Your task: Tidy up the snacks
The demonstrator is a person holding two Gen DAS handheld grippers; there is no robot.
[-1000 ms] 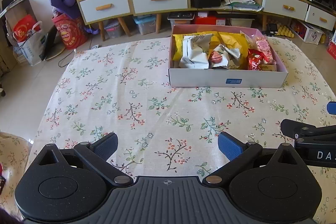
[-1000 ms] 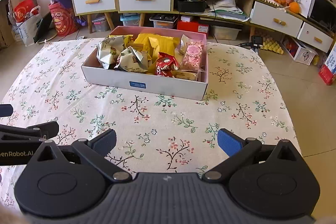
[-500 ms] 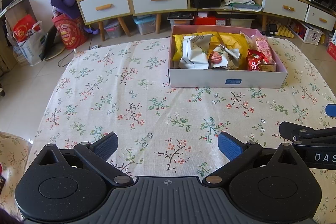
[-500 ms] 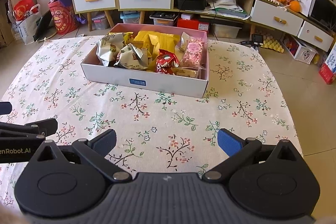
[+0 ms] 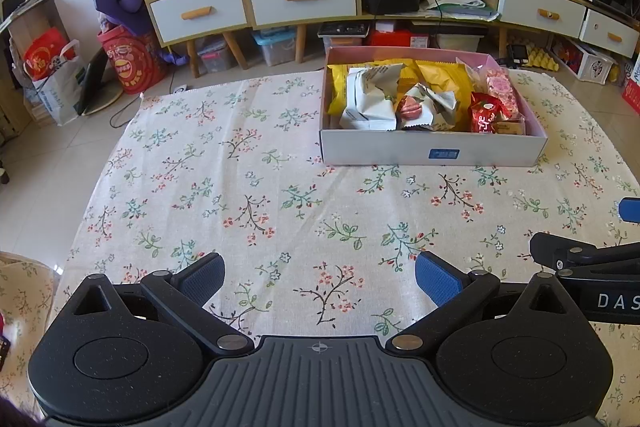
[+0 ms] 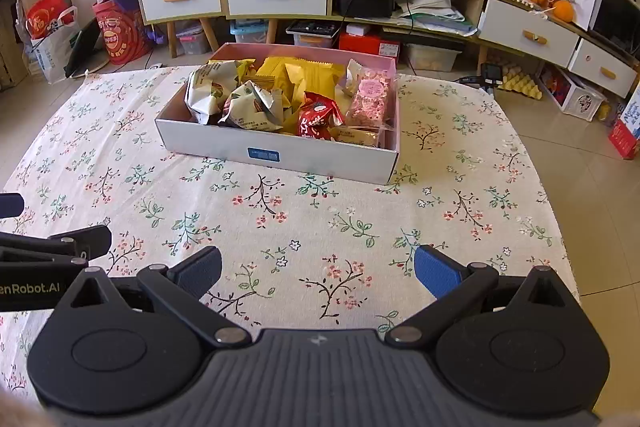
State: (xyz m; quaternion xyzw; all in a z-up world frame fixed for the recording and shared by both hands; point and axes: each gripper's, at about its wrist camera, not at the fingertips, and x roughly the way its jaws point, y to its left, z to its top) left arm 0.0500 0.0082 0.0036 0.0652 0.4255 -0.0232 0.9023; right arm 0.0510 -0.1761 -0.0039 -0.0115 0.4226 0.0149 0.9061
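Grippers both wide and empty, left gripper (image 5: 318,277) and right gripper (image 6: 318,273) low over the tablecloth (image 5: 240,187); snacks (image 6: 280,95) all piled in box (image 6: 276,151) at 12 o'clock, looks done.

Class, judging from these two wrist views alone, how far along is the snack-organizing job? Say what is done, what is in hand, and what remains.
Done: the snacks, including the red packet and yellow packets, all sit in the box; none lie on the tablecloth. In hand: nothing; the left gripper and right gripper are open. Left: apparently nothing visible.
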